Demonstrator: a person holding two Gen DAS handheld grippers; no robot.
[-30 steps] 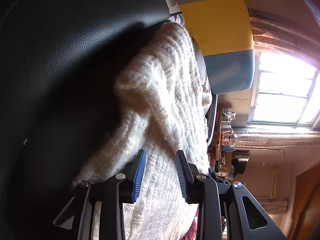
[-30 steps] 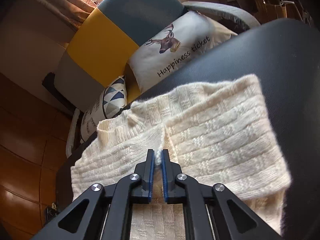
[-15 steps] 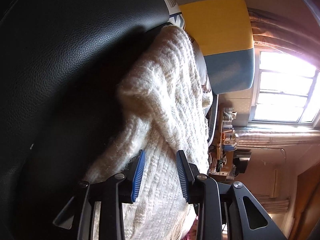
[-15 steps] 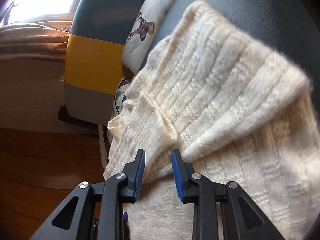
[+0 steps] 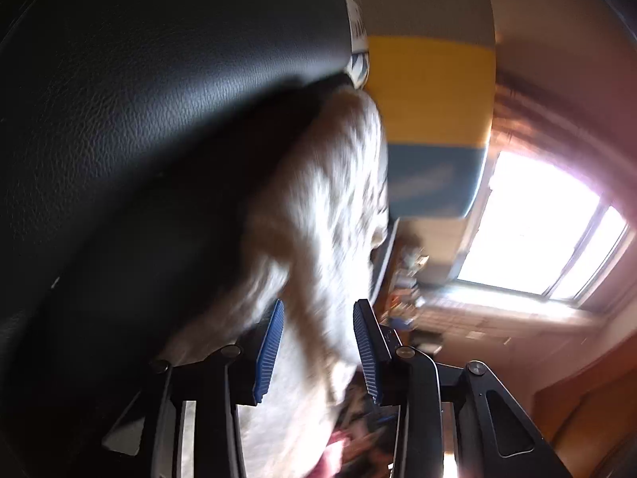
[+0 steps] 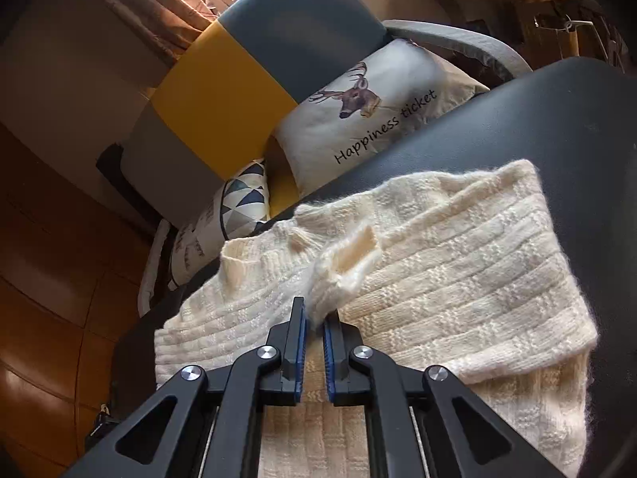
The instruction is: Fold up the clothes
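Since half-second-earlier frame, right gripper (image 6: 314,320) reclosed, sweater (image 6: 438,279) fold pinched ahead for dragging; left gripper (image 5: 318,342) held wide, sweater loose between

We've got a cream sweater (image 6: 438,279) knitted in a blocky basket-weave pattern, lying on a black leathery surface (image 6: 557,127). The armchair (image 6: 239,91) behind it has grey, yellow and blue bands. One pillow (image 6: 378,107) is white with a brown deer and black lettering, the other pillow (image 6: 243,203) has blue and white triangles. The grippers' pads (image 5: 270,350) are blue.
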